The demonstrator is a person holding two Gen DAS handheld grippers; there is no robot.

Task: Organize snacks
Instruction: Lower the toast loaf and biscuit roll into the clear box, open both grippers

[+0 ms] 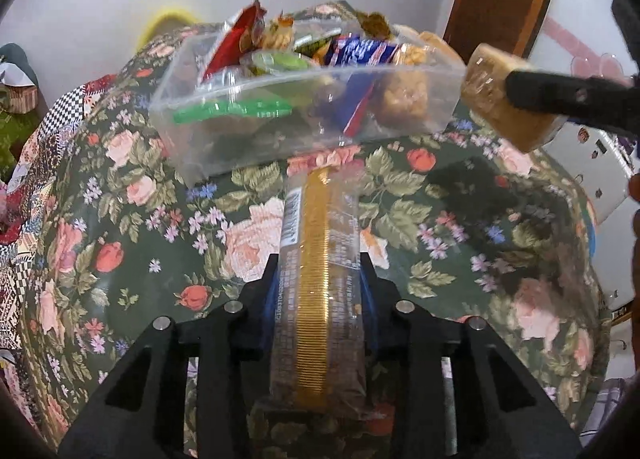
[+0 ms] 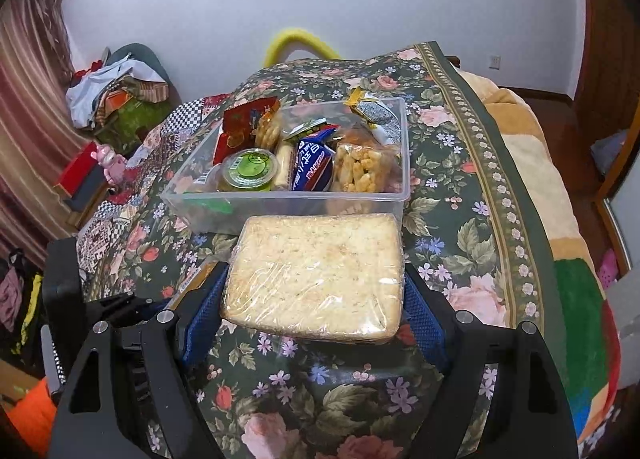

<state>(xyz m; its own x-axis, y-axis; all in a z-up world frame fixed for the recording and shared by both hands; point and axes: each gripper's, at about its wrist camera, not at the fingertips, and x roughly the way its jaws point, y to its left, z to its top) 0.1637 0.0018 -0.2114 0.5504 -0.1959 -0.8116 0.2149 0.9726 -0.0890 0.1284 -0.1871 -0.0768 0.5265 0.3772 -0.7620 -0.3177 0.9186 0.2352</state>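
Observation:
My left gripper is shut on a long clear packet with a gold band. The packet runs forward over the floral cloth, and its far end reaches the near wall of a clear plastic box. The box holds several snacks: a green-lidded cup, a blue packet, a bag of puffed pieces and a red packet. My right gripper is shut on a square film-wrapped rice cake, held just in front of the box. The left wrist view shows that cake right of the box.
The floral tablecloth drops off at its bordered right edge onto an orange blanket. A yellow chair back rises behind the table. Clothes are piled on a seat at the left. A person's fingers show at the right edge.

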